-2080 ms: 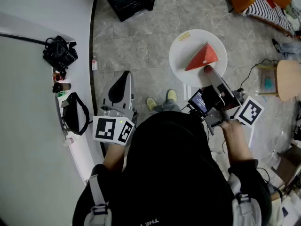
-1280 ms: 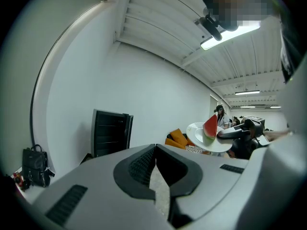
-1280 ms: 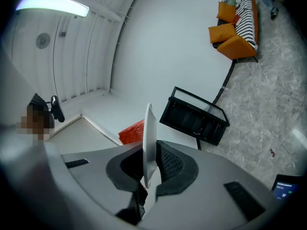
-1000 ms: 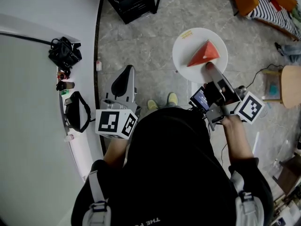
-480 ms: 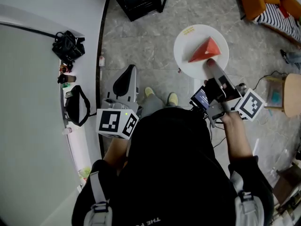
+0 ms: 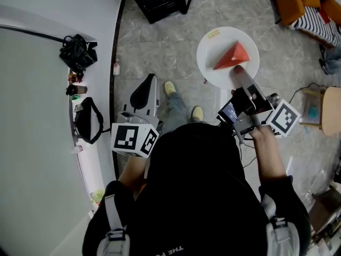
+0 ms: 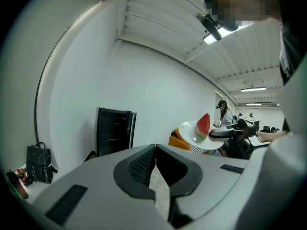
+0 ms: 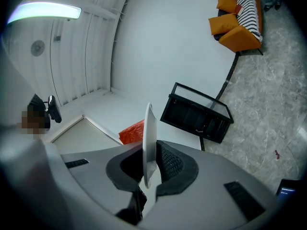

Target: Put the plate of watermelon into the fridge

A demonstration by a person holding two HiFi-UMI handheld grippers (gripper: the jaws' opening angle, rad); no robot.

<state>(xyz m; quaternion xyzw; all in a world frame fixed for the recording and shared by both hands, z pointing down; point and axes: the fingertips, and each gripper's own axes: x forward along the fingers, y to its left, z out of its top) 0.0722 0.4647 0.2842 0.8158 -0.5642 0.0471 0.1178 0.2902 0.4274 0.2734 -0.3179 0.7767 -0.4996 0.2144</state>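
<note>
White plate (image 6: 213, 55) bearing a red watermelon wedge (image 6: 232, 57), clamped at its near rim in the jaws of the right gripper (image 6: 237, 73), aloft over the stone floor (image 6: 160, 52). Left gripper (image 6: 145, 85) to its left, jaws together, empty.

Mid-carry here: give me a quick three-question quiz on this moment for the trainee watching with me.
1. True or false: the right gripper has its jaws clamped on the rim of the white plate.
2. What lies on the plate? A) a banana B) a watermelon slice C) a sandwich
3. Fill the gap: the left gripper has its jaws ____, with nothing between them.
Key: 1 true; 2 B; 3 shut.
</note>
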